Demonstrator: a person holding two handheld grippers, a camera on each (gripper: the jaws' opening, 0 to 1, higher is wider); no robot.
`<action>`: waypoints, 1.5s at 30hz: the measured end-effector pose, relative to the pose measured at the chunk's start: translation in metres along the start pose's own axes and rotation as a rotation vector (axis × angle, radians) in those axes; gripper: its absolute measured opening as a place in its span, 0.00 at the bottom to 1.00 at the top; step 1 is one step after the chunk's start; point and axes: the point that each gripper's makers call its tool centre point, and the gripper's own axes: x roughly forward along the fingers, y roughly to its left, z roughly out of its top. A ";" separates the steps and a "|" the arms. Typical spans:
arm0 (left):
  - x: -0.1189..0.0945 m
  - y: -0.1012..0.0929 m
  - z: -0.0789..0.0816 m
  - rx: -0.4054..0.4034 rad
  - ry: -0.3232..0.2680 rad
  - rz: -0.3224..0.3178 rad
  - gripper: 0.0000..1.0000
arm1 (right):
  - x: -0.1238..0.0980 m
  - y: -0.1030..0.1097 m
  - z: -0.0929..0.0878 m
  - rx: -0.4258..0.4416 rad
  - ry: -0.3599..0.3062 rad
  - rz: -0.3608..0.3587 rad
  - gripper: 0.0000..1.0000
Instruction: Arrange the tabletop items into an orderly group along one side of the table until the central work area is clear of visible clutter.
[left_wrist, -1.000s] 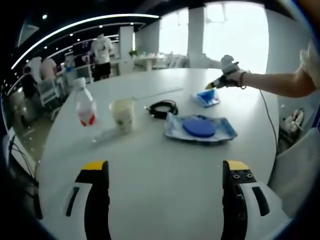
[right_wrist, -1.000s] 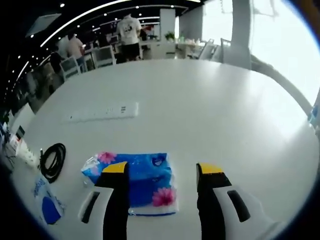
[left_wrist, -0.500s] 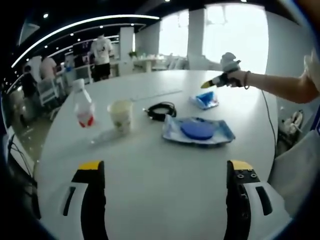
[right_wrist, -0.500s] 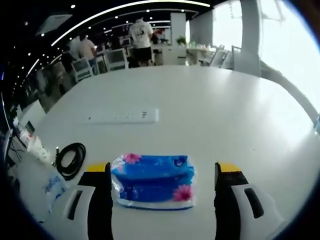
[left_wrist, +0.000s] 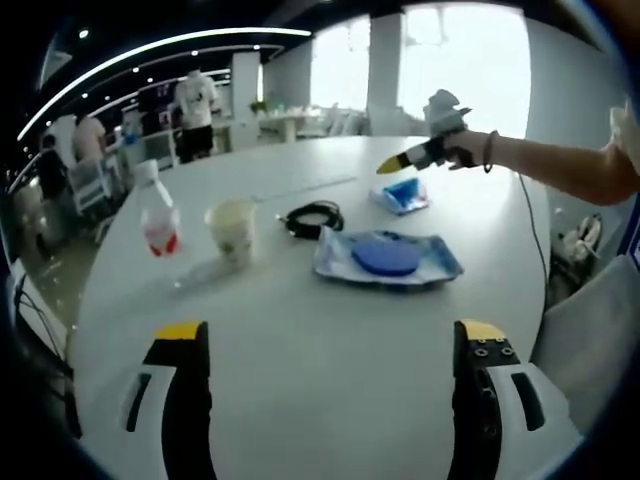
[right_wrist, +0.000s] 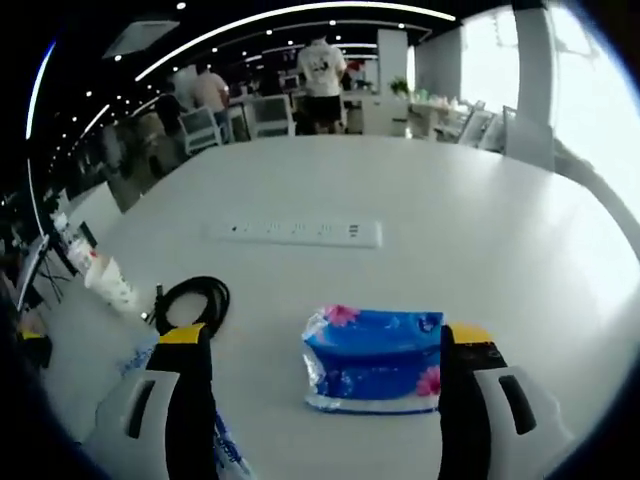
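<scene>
Two views, one white table (left_wrist: 330, 370). Left gripper view: left gripper (left_wrist: 330, 345) nearest, jaws spread wide over bare tabletop, holding nothing, touching nothing. Past it, mid-table, a flat blue-and-white packet (left_wrist: 387, 260) with a round blue patch on top. Left of that a pale paper cup (left_wrist: 232, 228), upright, and beside it a clear bottle (left_wrist: 157, 212) with a red label, upright. Behind the packet a coil of black cable (left_wrist: 309, 217). Farther still, the blue tissue pack (left_wrist: 402, 194), and just above it the right gripper (left_wrist: 398, 162), held by a person's hand (left_wrist: 462, 147) on an outstretched arm; from here, cannot tell its opening.

Right gripper view settles that: right gripper (right_wrist: 322, 340) wide open, empty. The tissue pack (right_wrist: 374, 358) lies flat on the table (right_wrist: 400, 220) between the jaws, close against the right-hand one; contact there cannot be told. Pack is blue plastic with pink flowers, crinkled at its ends. Cable coil (right_wrist: 190, 302) sits just beyond the left-hand jaw. This view alone brings in a long white power strip (right_wrist: 300, 232) farther up the table. People and chairs stand far off behind.
</scene>
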 end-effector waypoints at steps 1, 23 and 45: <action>0.000 0.000 0.000 0.000 -0.001 -0.001 0.99 | 0.002 0.004 0.001 -0.004 -0.001 0.008 0.94; 0.001 -0.002 -0.003 0.028 0.022 -0.003 0.99 | 0.049 0.085 -0.015 -0.078 0.072 0.158 0.95; -0.002 0.007 -0.005 0.007 0.027 0.019 0.99 | 0.085 0.110 -0.023 -0.083 0.111 0.166 0.61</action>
